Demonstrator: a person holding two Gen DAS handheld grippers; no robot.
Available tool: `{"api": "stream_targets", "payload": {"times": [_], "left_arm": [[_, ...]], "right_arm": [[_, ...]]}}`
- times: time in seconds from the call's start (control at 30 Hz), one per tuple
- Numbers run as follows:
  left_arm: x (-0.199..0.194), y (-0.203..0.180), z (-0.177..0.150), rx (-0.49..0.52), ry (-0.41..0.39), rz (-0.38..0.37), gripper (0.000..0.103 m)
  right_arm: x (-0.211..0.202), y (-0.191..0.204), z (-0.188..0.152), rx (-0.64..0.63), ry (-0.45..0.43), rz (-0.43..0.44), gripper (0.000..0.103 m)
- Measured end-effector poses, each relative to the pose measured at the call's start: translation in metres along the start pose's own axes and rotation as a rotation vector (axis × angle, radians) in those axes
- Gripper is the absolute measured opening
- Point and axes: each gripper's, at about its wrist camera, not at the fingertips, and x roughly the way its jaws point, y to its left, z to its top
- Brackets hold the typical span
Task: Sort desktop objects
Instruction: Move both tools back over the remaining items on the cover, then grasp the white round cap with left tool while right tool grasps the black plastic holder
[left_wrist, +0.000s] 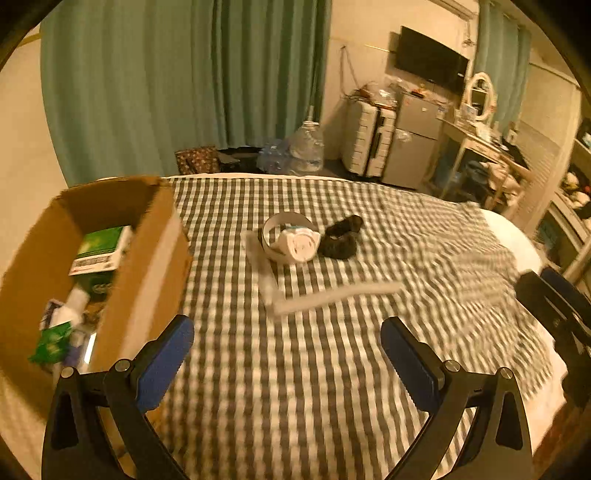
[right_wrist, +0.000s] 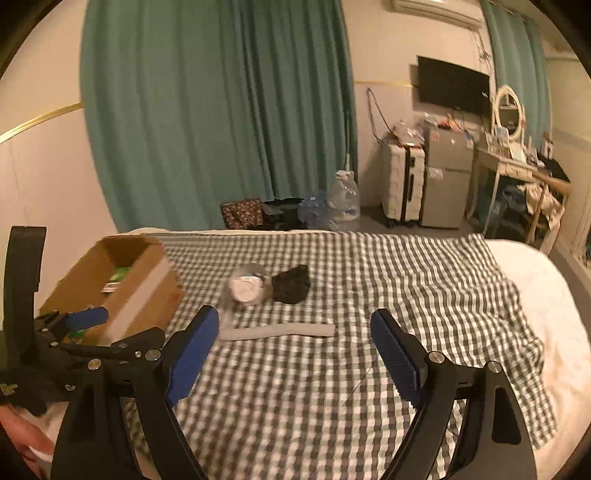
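On the checked cloth (left_wrist: 332, 369) lie a white band with a rolled white item (left_wrist: 291, 242), a dark fuzzy item (left_wrist: 341, 240) beside it, and a long white strip (left_wrist: 332, 295) in front. They also show in the right wrist view: the white roll (right_wrist: 247, 288), the dark item (right_wrist: 293, 284), the strip (right_wrist: 277, 331). An open cardboard box (left_wrist: 147, 258) at the left holds a green-white book (left_wrist: 101, 249) and small packets. My left gripper (left_wrist: 287, 354) is open and empty, short of the strip. My right gripper (right_wrist: 294, 350) is open and empty.
The cloth covers a white bed (right_wrist: 546, 295). Beyond it stand green curtains (right_wrist: 221, 110), water bottles (right_wrist: 343, 203), a white suitcase (right_wrist: 402, 184), a small fridge (right_wrist: 447, 181) and a cluttered desk (right_wrist: 517, 166). The left gripper's frame (right_wrist: 55, 332) shows near the box (right_wrist: 122, 291).
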Motion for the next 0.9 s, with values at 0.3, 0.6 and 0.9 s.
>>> {"api": "stream_targets", "payload": {"times": [0.3,0.6,0.9], "left_arm": [[0.136,-0.011,0.030,-0.102,-0.045,0.115,0.103],[0.200,-0.022,0.040,-0.008,-0.080,0.158,0.103],[0.212,-0.018,0.041,0.033,-0.027,0.061,0.069]], "right_arm": [[0.130,-0.054,-0.003,0.049,0.085,-0.001,0.084],[0.215,-0.064,-0.011,0.012,0.134,0.042,0.084],[0.236,-0.052,-0.009,-0.055,0.167,0.069,0.084]]}}
